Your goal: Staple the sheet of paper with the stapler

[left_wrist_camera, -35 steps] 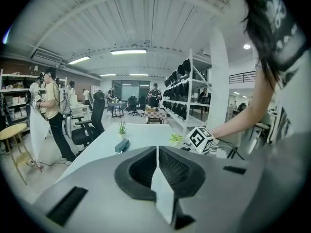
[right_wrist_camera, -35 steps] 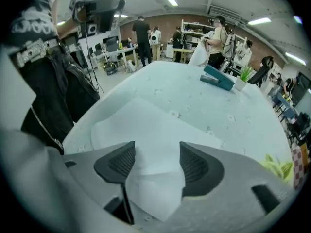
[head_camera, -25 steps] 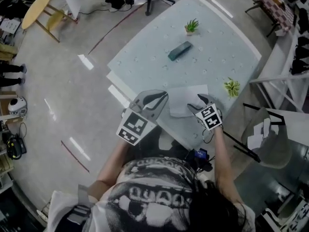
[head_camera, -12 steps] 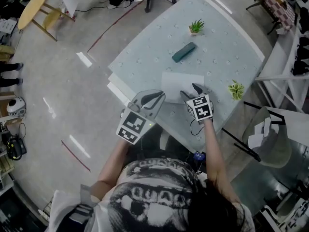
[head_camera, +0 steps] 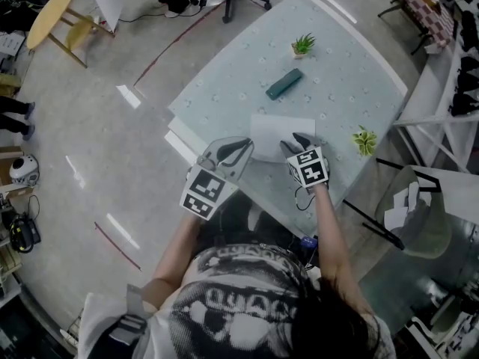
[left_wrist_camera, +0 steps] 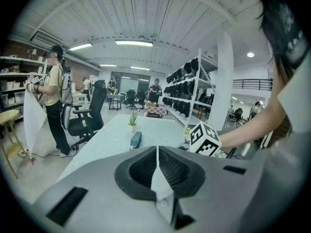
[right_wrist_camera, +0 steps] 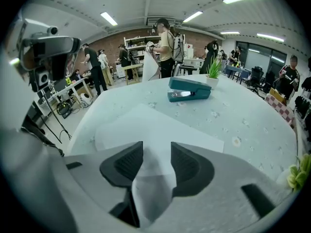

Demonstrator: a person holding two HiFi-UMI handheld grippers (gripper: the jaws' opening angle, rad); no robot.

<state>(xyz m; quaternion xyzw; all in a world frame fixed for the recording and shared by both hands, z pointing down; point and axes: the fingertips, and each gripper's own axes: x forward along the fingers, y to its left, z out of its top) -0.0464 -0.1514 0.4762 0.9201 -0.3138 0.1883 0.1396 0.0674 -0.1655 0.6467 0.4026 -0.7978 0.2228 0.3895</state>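
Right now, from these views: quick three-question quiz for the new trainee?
1. True or false: the stapler sits on the sheet of paper.
2. What stands just beyond the stapler on the table?
3. The left gripper has its jaws: A) wide apart, B) closed together, empty, C) clamped on the stapler.
Key: 1 false, it lies on bare table beyond the paper; 2 a small potted plant; 3 B.

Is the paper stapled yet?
Not yet. The stapler lies untouched, apart from the sheet of paper. The right gripper has just been closing its jaws, the paper's near edge between them, not pinched. Bringing paper and stapler together and stapling are left.
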